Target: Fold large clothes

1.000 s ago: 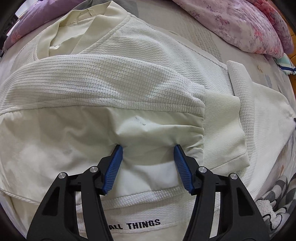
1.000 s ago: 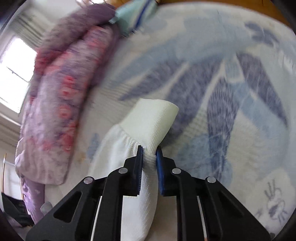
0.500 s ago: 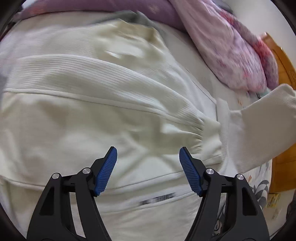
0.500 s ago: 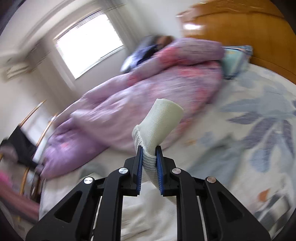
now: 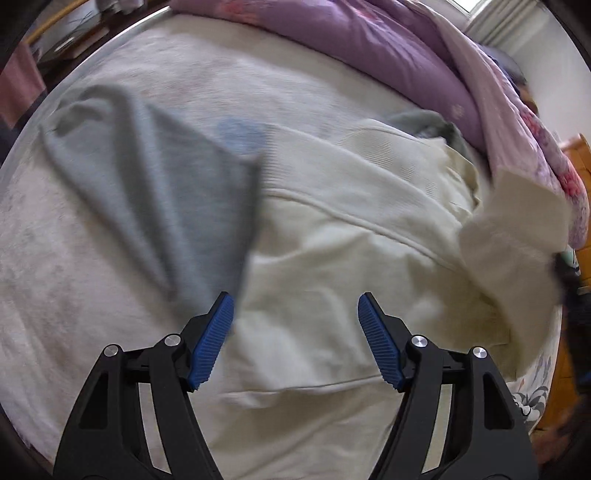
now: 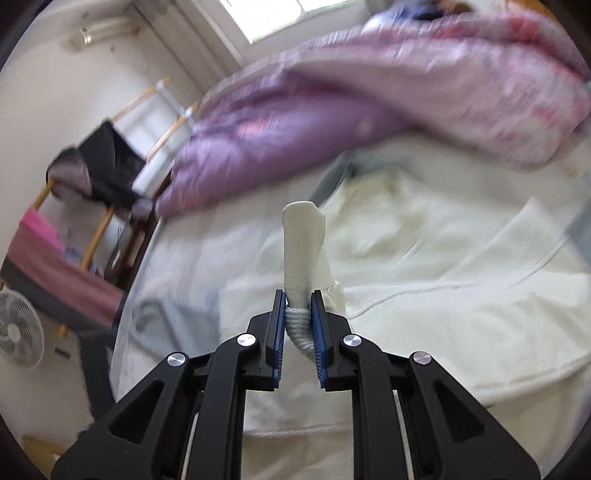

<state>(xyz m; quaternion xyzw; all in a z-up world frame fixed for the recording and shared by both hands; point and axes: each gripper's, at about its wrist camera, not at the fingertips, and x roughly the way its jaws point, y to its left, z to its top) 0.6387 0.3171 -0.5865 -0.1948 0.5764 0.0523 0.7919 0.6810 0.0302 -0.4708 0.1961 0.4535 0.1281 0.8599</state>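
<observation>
The left gripper [image 5: 293,332] hangs above the bed with its blue-padded jaws spread wide and nothing between them; directly beneath lies the cream waffle-knit sweatshirt [image 5: 351,236], spread over the pale bed sheet [image 5: 74,295], its body rumpled and a seam running across it; a grey garment [image 5: 166,184] lies just beside it on the left, its edge meeting the cream cloth; at the right of this view the cream ribbed sleeve cuff [image 5: 517,221] is lifted above the body, blurred; beyond, a purple floral quilt [image 5: 369,40] is bunched along the far side of the bed.

The right gripper [image 6: 299,310] has its jaws closed tight on the gathered end of the sleeve, and the ribbed sleeve cuff [image 6: 303,243] stands upright out of them; the sleeve trails down from the pads to the sweatshirt [image 6: 461,295] spread on the bed below and to the right; further off the purple quilt [image 6: 332,122] is heaped across the bed; past the bed's edge on the left stand a wooden clothes rack [image 6: 92,206] draped with dark and pink cloth and a white floor fan [image 6: 18,332]; a bright window [image 6: 295,14] sits in the far wall.
</observation>
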